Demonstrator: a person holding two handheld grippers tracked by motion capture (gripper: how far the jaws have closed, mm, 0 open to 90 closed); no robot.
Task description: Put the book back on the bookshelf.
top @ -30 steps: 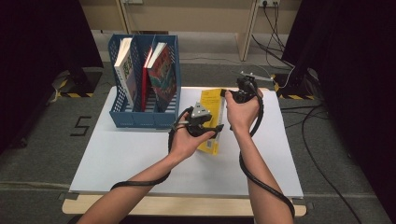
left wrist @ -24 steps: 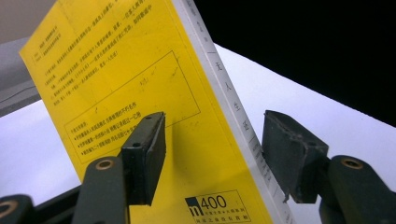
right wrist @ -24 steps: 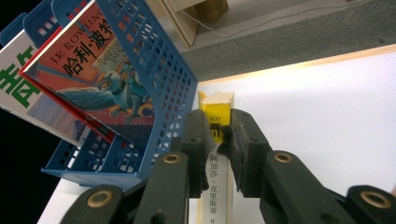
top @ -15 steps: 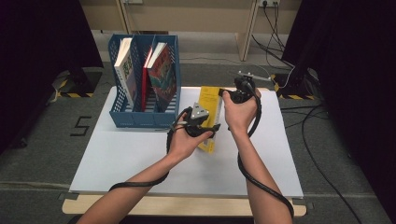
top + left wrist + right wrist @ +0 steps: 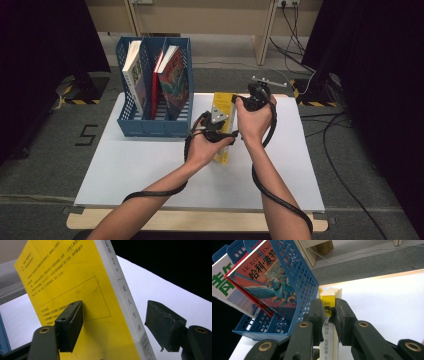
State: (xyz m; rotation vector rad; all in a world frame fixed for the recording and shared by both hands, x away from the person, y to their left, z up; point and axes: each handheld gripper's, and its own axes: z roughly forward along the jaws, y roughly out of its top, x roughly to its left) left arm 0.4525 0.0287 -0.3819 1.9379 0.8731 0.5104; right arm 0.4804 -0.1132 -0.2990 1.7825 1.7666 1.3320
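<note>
A yellow paperback (image 5: 222, 152) stands on edge on the white table (image 5: 150, 170), its grey spine (image 5: 127, 305) bearing black characters. My right gripper (image 5: 331, 307) is shut on the book's top end (image 5: 329, 298), and in the high view it (image 5: 241, 103) sits at the book's far end. My left gripper (image 5: 113, 312) is open astride the book lower down. One pad (image 5: 71, 325) lies against the yellow cover (image 5: 75, 280), while the other pad (image 5: 162, 325) stands clear of the spine. In the high view the left gripper (image 5: 225, 135) is at mid-book.
A blue mesh file holder (image 5: 127, 127) stands at the table's back left, just left of the yellow book, holding a white book (image 5: 134, 70) and a colourful illustrated book (image 5: 262, 282). Its mesh wall (image 5: 299, 287) is close beside my right gripper. Cables (image 5: 330, 125) lie on the floor at right.
Both hands have shifted only slightly. The right gripper edged a little left with the book's top, and the book stays on edge in the same spot.
</note>
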